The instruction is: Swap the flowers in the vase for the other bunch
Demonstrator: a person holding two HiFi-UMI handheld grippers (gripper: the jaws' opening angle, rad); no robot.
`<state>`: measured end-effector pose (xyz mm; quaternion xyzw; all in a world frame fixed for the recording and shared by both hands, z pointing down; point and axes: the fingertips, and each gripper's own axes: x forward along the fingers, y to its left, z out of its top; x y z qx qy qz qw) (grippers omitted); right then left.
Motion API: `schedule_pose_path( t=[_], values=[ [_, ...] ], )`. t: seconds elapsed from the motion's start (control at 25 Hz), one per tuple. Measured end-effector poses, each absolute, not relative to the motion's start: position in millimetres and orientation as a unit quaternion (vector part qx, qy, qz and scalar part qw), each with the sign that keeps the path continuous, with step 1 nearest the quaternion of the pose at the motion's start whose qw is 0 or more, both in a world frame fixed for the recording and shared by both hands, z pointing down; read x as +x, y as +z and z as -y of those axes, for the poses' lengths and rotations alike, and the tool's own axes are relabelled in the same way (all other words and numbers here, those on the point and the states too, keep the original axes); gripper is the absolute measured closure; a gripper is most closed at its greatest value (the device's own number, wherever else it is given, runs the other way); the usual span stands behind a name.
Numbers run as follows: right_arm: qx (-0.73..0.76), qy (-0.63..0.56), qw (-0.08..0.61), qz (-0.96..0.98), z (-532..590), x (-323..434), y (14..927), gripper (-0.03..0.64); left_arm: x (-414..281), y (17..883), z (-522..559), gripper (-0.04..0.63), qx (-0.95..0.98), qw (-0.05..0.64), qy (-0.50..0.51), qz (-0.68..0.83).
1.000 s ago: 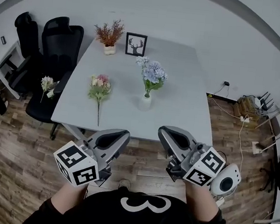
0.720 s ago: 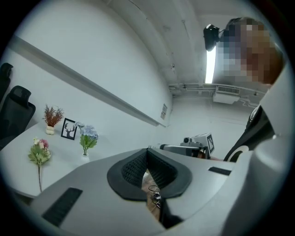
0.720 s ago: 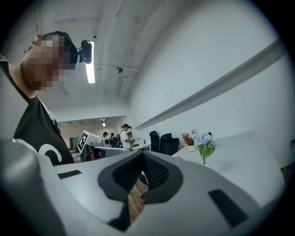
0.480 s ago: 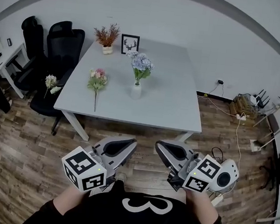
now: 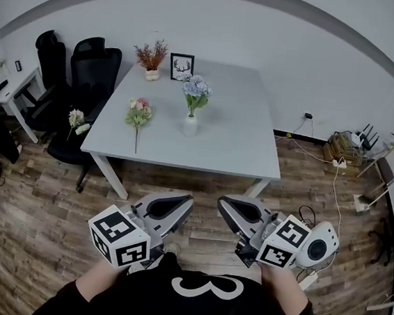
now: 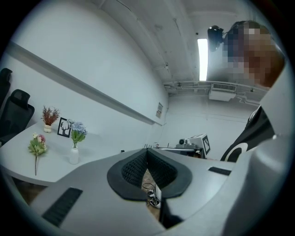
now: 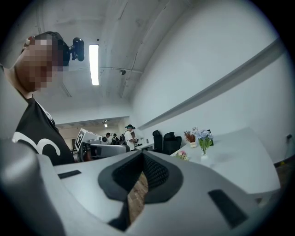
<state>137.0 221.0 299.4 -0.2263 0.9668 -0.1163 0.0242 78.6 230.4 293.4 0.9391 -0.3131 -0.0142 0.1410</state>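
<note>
Both closed, empty — left tongs [image 5: 186, 202], right tongs [image 5: 224, 204] — well short of vase [image 5: 190, 126].

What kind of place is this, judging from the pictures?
Most likely an office or lab workroom: black office chairs beside a plain grey table, a second desk at the left, and cables by the wall.

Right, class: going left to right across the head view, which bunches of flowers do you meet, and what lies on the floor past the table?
white flowers → pink bunch → vase → brown box
</note>
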Motion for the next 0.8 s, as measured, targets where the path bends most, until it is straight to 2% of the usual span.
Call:
schedule_pose_path(
  t=[0.8],
  values=[
    [-0.228,-0.103,0.036,-0.968,-245.6,140.8,291.9,0.611,83.1,290.3,-254.5,0.584,0.941,0.135,-0.018,0.311]
  ],
)
